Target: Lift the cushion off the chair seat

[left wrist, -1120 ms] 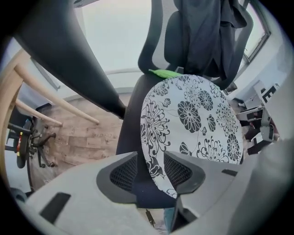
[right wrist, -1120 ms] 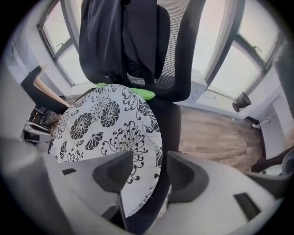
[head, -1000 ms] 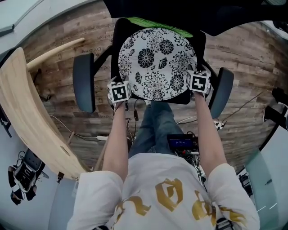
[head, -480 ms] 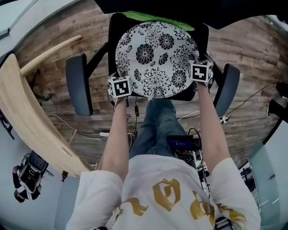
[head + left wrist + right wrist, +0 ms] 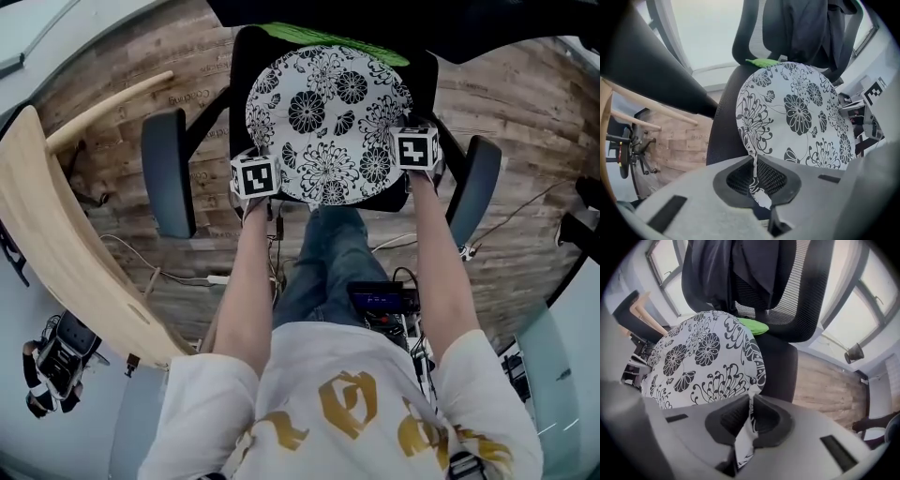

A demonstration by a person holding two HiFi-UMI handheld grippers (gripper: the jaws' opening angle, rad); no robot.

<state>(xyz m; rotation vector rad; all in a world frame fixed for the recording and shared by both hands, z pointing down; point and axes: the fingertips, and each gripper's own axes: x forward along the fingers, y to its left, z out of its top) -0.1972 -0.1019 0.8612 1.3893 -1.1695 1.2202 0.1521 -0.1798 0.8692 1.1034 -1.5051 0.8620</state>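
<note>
A round white cushion [image 5: 328,117] with black flower print lies on the black chair seat [image 5: 242,66]. My left gripper [image 5: 256,184] points down at the cushion's front left rim. Its jaws are closing, and in the left gripper view a fold of the cushion [image 5: 797,112] edge is pinched between the left gripper [image 5: 753,180] pads. My right gripper [image 5: 415,157] stands at the right rim, jaws also closing. In the right gripper view the right gripper [image 5: 747,420] pads press on a flap of the cushion [image 5: 703,366] fabric.
Grey armrests [image 5: 169,173] [image 5: 473,192] flank the seat just outside each gripper. Something green [image 5: 328,39] shows behind the cushion. A dark garment [image 5: 750,268] hangs over the mesh backrest. A curved wooden board [image 5: 56,253] stands at the left, and cables [image 5: 178,277] and a black device [image 5: 380,300] lie on the wood floor.
The right gripper's cube has shifted slightly farther along the cushion's right rim. The left cube stays at the front left rim. The cushion lies as before.
</note>
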